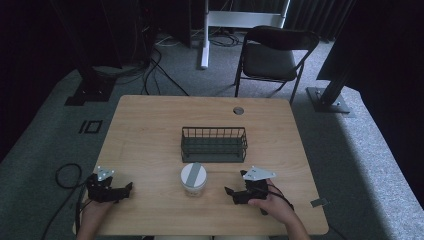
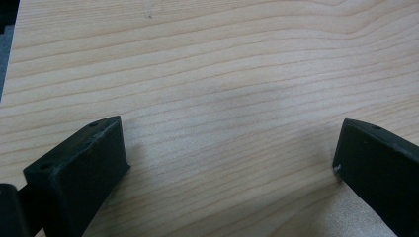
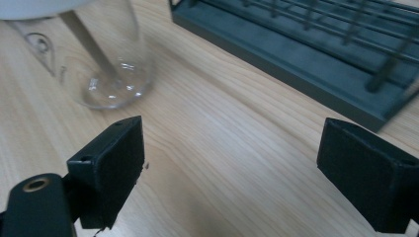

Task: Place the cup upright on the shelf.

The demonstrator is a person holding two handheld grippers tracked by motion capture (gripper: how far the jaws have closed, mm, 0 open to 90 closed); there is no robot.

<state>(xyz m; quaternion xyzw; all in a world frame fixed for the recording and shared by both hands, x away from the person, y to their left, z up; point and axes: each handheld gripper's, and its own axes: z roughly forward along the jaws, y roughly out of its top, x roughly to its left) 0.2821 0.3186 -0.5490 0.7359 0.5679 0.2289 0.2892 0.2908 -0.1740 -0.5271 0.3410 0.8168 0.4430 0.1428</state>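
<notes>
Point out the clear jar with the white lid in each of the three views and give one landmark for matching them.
High view: the jar stands at the near middle of the table, in front of the wire basket.
Left gripper view: the jar is not in it; bare wood lies between the jaws.
Right gripper view: upper left, left of the basket.
Shared landmark: the light wooden table.

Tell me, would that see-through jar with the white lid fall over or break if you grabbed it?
The jar looks like clear glass, so it is probably hard, smooth, a bit slippery, and could crack if dropped. It looks empty, so likely light. It stands upright on the table on a broad base, so a gentle push should slide it rather than tip it.
</notes>
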